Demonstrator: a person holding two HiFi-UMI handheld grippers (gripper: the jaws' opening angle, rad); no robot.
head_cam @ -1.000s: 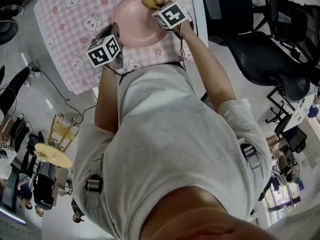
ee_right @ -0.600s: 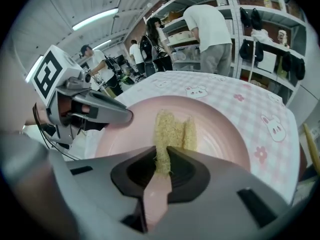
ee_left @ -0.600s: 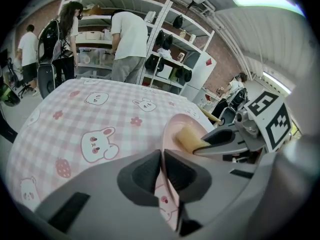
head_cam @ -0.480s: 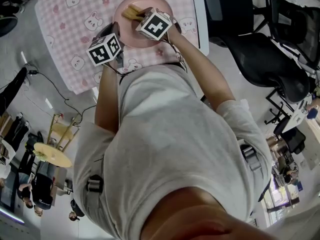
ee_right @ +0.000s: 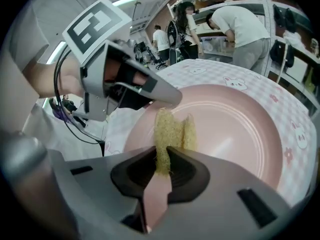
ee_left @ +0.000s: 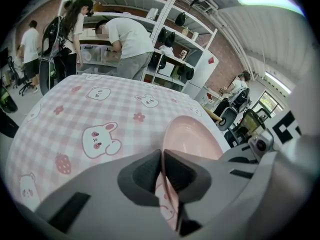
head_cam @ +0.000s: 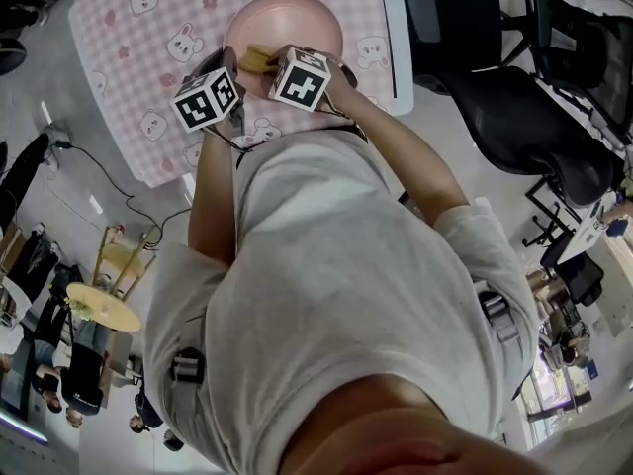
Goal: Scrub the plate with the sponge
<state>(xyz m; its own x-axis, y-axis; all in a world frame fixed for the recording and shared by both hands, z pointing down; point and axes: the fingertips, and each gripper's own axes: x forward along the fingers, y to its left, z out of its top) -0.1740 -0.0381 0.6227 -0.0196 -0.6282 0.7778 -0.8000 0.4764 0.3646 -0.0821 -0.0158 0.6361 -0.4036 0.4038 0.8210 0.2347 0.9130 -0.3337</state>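
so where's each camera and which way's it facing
Head view: head-mounted, down past the grey-shirted torso at the round pink plate.
Left gripper view: along the left gripper, shut on the plate's rim, across the pink checked tablecloth.
Right gripper view: along the right gripper, gripping the yellow sponge, onto the plate.
Shared: the plate.

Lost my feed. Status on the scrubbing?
Left tongs shut on plate rim. Right tongs shut on sponge, sponge on plate. Nothing in the way.

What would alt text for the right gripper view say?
The right gripper pinches a yellow sponge held on a pink plate. The left gripper clamps the plate's rim, over a pink checked tablecloth.
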